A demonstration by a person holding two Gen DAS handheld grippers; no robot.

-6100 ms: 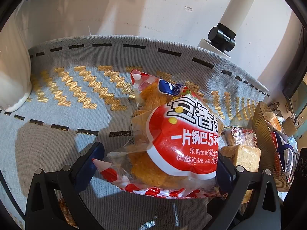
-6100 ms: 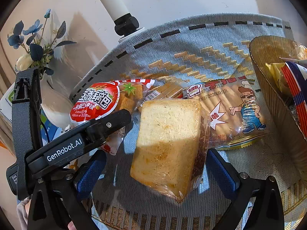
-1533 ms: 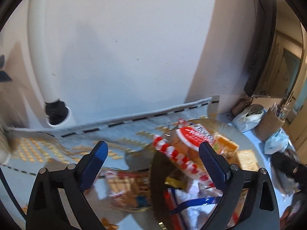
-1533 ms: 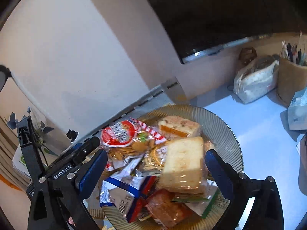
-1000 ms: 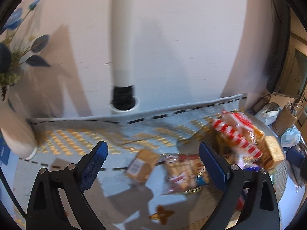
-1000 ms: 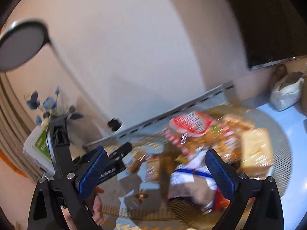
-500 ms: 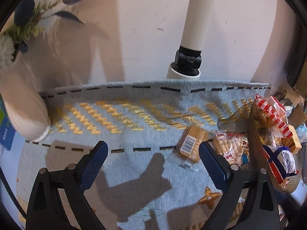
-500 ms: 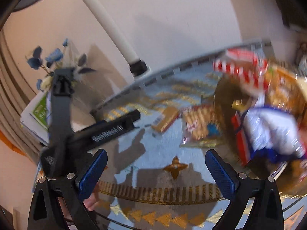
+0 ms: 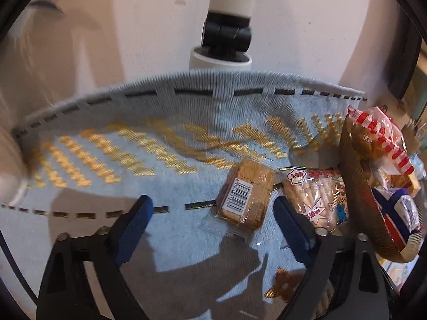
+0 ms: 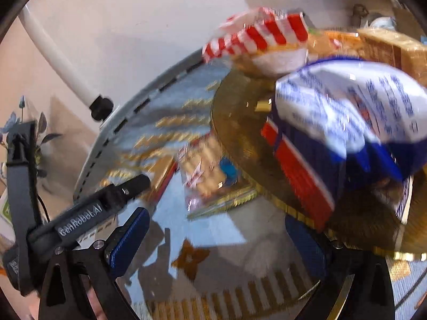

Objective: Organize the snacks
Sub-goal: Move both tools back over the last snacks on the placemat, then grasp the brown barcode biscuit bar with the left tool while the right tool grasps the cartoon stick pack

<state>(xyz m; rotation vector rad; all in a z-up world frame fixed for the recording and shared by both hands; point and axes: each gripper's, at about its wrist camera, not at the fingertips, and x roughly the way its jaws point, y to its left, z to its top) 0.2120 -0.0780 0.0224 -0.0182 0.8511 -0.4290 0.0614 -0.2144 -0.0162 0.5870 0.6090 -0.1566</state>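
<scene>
Where woven mat (image 9: 170, 240) spreads: crinkly rectangular biscuit pack (image 9: 246, 193)

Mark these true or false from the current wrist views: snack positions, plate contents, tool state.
1. The barcoded cracker pack lies on the mat. True.
2. The left tool grips the cracker pack. False: its jaws are closing with nothing between them yet.
3. The biscuit stick pack sits in the plate. False: it lies on the mat beside the plate.
4. The red-striped bag is on the plate's pile. True.
5. The right tool holds nothing. True.
</scene>
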